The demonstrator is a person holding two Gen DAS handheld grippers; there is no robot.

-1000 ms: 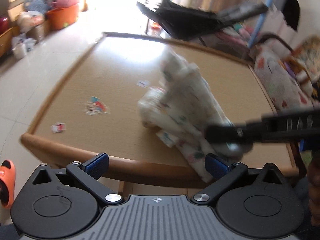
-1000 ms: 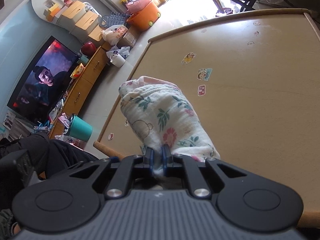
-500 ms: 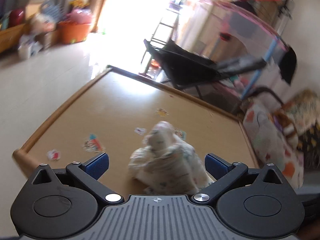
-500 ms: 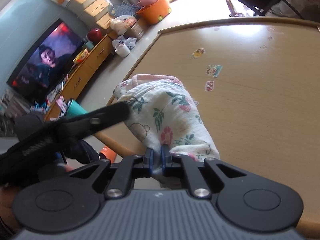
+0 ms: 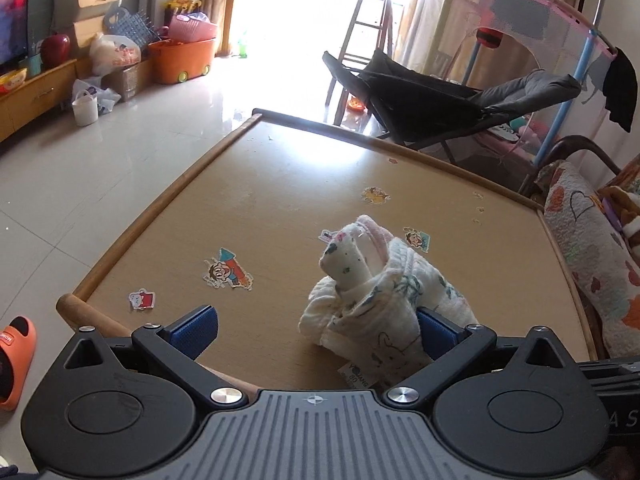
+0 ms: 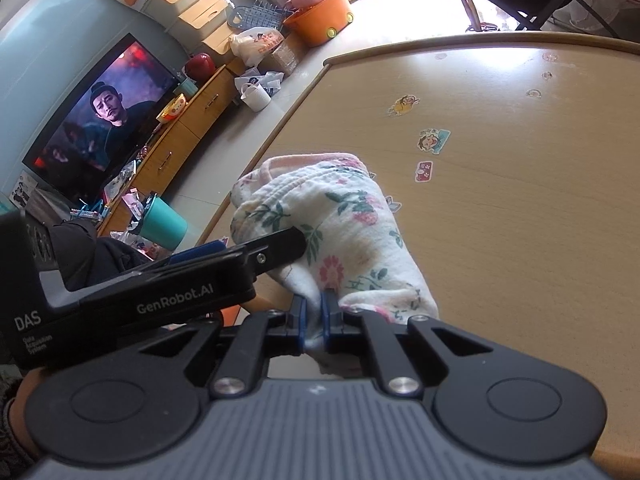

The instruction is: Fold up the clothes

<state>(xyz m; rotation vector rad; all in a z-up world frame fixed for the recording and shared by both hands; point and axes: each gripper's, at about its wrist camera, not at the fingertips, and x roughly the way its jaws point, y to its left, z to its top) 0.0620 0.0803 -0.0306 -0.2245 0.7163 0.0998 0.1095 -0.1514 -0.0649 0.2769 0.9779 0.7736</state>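
A small white floral garment [image 5: 376,296] with a pink collar lies bunched near the front edge of the wooden table [image 5: 280,184]. My left gripper [image 5: 316,330] is open, its blue pads wide apart, and the cloth lies between them against the right pad. My right gripper [image 6: 313,316] is shut on the garment's [image 6: 340,224] near edge. The left gripper's body [image 6: 168,280] shows in the right wrist view, its finger tip touching the cloth's left side.
Cartoon stickers [image 5: 227,270] dot the table top. A sofa with a patterned cover [image 5: 592,248] stands right of the table, a black folding chair [image 5: 440,100] behind it. An orange slipper [image 5: 16,356] lies on the floor at left. A TV [image 6: 104,120] and cabinet line the left wall.
My left gripper has come in toward the garment until the cloth lies between its open fingers. My right gripper has stayed shut on the cloth's edge.
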